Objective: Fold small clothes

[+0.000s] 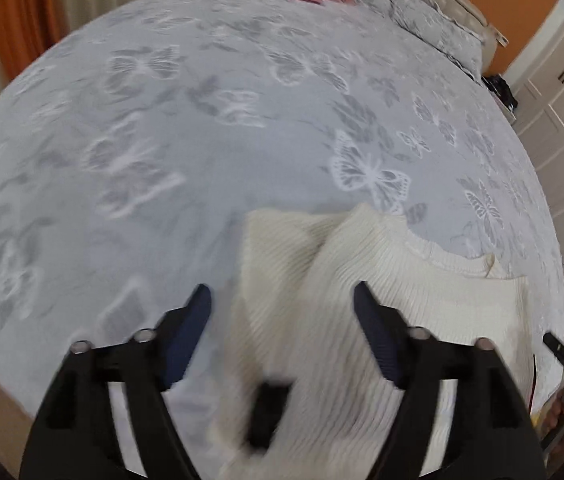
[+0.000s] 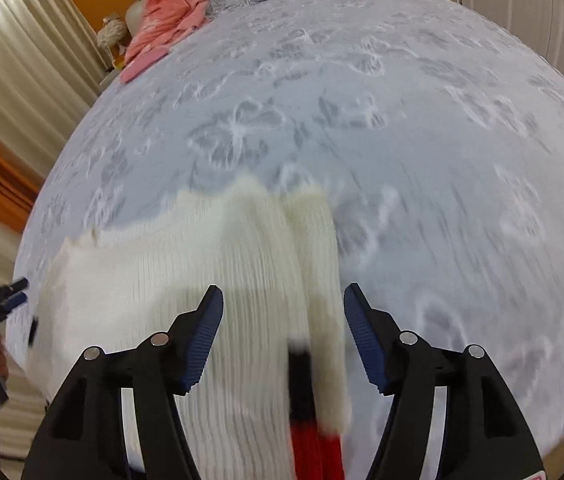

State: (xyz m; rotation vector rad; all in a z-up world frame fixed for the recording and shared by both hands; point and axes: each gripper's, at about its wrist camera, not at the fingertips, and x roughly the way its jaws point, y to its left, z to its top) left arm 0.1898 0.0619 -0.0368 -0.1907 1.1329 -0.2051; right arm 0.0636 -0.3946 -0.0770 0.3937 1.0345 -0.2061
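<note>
A bed [image 1: 242,120] with a grey butterfly cover fills both views. Near its close edge lies a cream ribbed sweater [image 1: 381,300], spread flat, with one sleeve folded over the body. Pink clothes [image 2: 170,20] lie at the far end, well apart from it. The left gripper [image 1: 282,296] stands wide open above the sweater and holds nothing. The right gripper [image 2: 283,296] is also open over the sweater's sleeve, gripping nothing.

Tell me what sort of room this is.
Most likely a bedroom: a bed with a butterfly-print bedspread, a matching pillow at its head, and white panelled wardrobe doors alongside.
</note>
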